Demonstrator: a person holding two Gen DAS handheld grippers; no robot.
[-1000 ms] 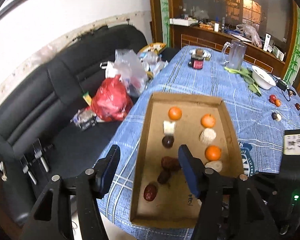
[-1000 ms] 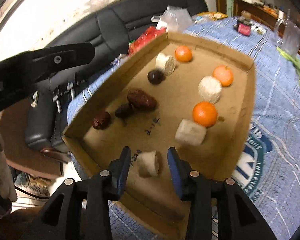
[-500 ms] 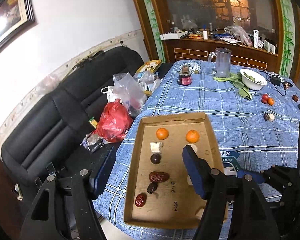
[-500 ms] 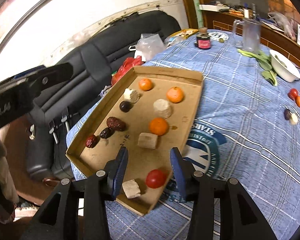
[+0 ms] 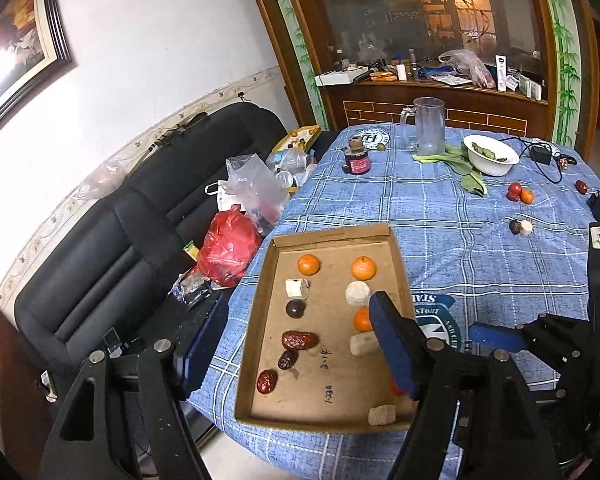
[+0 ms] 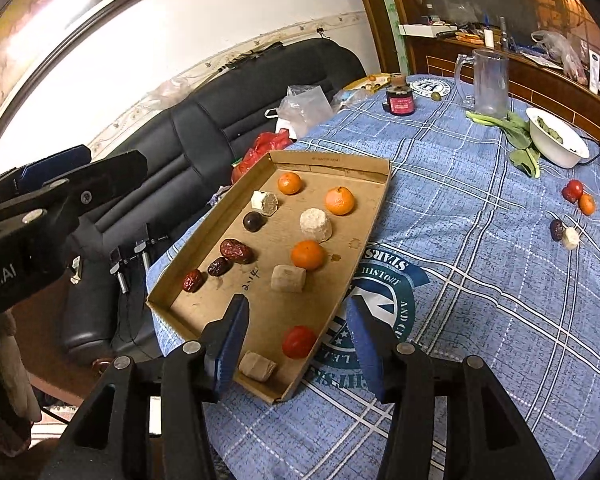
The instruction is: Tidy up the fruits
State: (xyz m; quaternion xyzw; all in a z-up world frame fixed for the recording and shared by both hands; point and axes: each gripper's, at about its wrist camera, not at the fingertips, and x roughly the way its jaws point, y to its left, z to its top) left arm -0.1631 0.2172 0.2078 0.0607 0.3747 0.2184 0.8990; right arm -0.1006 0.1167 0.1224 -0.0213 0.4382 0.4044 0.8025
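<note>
A cardboard tray [image 5: 398, 264] [image 6: 380, 196] lies on the blue checked tablecloth. It holds three oranges, several pale chunks, red dates [image 6: 236, 251], a dark plum [image 6: 254, 221] and a red tomato [image 6: 299, 342]. Loose fruit lies at the right: a tomato and an orange [image 5: 521, 193] [image 6: 579, 197], and a dark fruit with a pale chunk [image 5: 520, 227] [image 6: 564, 233]. My left gripper [image 5: 296, 350] is open and empty above the tray's near end. My right gripper [image 6: 298, 338] is open and empty, raised above the tomato and a pale chunk [image 6: 257, 366].
A glass mug [image 5: 429, 126], a small red jar [image 5: 357, 160], a white bowl [image 5: 490, 156] with greens and cables stand at the table's far side. A black sofa [image 5: 140, 216] with plastic bags [image 5: 228, 250] runs along the left edge.
Both grippers have pulled back and risen away from the tray. The right gripper has opened and left a pale chunk at the tray's near corner, next to the tomato.
</note>
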